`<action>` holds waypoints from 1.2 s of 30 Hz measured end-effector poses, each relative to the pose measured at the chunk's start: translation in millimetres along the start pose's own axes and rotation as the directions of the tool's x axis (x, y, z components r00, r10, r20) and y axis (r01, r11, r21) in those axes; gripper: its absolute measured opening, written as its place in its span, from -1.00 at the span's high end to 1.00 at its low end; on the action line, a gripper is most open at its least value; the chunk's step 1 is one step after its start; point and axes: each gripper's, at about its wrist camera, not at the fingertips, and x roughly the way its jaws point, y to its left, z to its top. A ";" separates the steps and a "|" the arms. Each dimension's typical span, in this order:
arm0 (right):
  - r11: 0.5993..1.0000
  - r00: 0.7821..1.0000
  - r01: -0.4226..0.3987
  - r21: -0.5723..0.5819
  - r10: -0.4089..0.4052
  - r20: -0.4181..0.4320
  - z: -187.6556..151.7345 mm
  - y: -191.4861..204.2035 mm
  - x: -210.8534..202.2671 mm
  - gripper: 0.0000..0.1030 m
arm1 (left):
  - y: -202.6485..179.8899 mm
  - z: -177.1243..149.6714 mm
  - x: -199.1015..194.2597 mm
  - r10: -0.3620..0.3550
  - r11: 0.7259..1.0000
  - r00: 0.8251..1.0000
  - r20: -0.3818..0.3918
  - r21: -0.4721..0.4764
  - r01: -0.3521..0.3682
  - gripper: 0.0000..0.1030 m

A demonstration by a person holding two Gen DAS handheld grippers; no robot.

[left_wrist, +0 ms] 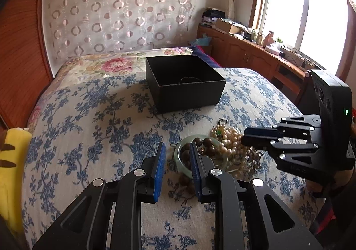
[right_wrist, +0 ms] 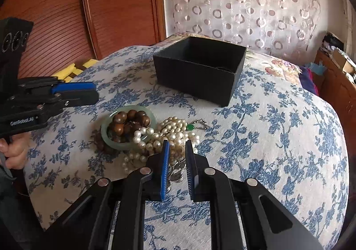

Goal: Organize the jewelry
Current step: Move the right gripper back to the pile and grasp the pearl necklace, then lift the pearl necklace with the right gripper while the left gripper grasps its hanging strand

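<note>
A pile of jewelry lies on the bed: a pale green jade bangle (right_wrist: 106, 139) (left_wrist: 179, 166), a brown wooden bead bracelet (right_wrist: 128, 122) (left_wrist: 200, 145) lying in and over it, and a pearl necklace (right_wrist: 171, 130) (left_wrist: 229, 141) with a green stone. An open black box (left_wrist: 184, 85) (right_wrist: 200, 70) stands beyond the pile, with a thin dark item inside. My left gripper (left_wrist: 176, 145) is open and empty, just above the bangle's left side. My right gripper (right_wrist: 177, 142) is open and empty, over the near edge of the pearls.
The bed has a blue floral cover (left_wrist: 89, 130) and a floral pillow (left_wrist: 106, 65) behind the box. A wooden headboard (right_wrist: 55, 16) is at the left, a yellow cloth (left_wrist: 13, 161) beside the bed, a cluttered wooden cabinet (left_wrist: 255, 50) under the window.
</note>
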 end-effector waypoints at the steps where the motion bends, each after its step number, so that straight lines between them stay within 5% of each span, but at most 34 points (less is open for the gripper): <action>1: 1.000 1.000 0.006 0.008 -0.006 -0.008 2.1 -0.8 2.0 0.69 | 0.2 -0.3 0.1 -0.002 1.000 1.000 -0.001 -0.003 0.002 0.60; 10: 1.000 0.998 0.023 -0.001 -0.023 -0.052 8.1 -2.3 18.0 0.54 | -6.4 -3.4 -0.2 -0.019 1.000 1.000 0.002 0.006 0.019 0.60; 13: 0.999 0.998 0.028 -0.015 -0.029 -0.053 8.7 -1.4 18.8 0.70 | -7.5 -4.3 0.5 -0.021 1.000 1.000 0.001 0.008 0.021 0.60; 14: 0.999 0.998 0.039 -0.019 -0.040 -0.049 9.5 -1.9 18.6 0.89 | -8.3 -4.9 0.5 -0.021 1.000 1.000 0.000 0.007 0.021 0.60; 16: 1.000 0.998 0.026 -0.014 -0.026 -0.049 9.8 -4.1 17.3 0.89 | -8.5 -5.4 0.7 -0.023 1.000 1.000 0.000 0.007 0.023 0.60; 36: 0.987 0.976 0.162 0.016 -0.163 0.142 34.5 -44.1 -65.7 0.89 | -27.9 -5.5 4.4 -0.060 0.997 0.998 -0.015 0.038 0.060 0.60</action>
